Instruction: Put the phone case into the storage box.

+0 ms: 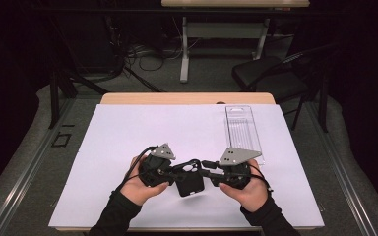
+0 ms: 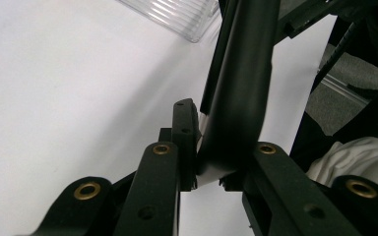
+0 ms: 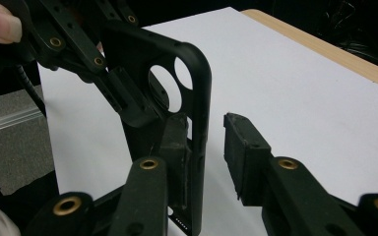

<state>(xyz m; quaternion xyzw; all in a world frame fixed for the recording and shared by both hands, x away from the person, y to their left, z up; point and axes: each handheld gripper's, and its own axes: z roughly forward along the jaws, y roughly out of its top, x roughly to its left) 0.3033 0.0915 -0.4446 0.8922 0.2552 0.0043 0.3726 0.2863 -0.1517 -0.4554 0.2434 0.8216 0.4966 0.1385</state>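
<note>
- Seen from the high view, a person at a white-covered table (image 1: 128, 132) brings both tools together over its near middle: the left gripper (image 1: 174, 172) and the right gripper (image 1: 207, 173) meet at a black phone case (image 1: 189, 183), lifted clear of the surface. An empty clear plastic tray (image 1: 243, 129) lies well apart, toward the far right.
- Up close in the left gripper view, the left gripper (image 2: 215, 167) is clenched on the phone case (image 2: 238, 93), its jaws pinching the lower edge while the case rises edge-on across the frame. A corner of the clear plastic tray (image 2: 177, 17) shows beyond.
- From the right gripper view, the right gripper (image 3: 206, 142) stands released: its jaws are apart, one lying against the case's side wall, the other clear of it with white table between. The phone case (image 3: 142, 64) stands upright, its camera cut-outs (image 3: 170, 83) facing the lens, and the left gripper (image 3: 123, 101) grips it from the far side.
- Judging by this, a handover or two-handed hold is in progress; it would go best if the right jaws close squarely on the stiff side wall, away from the cut-outs, before the left gripper lets go, since the soft case may flex or twist.
</note>
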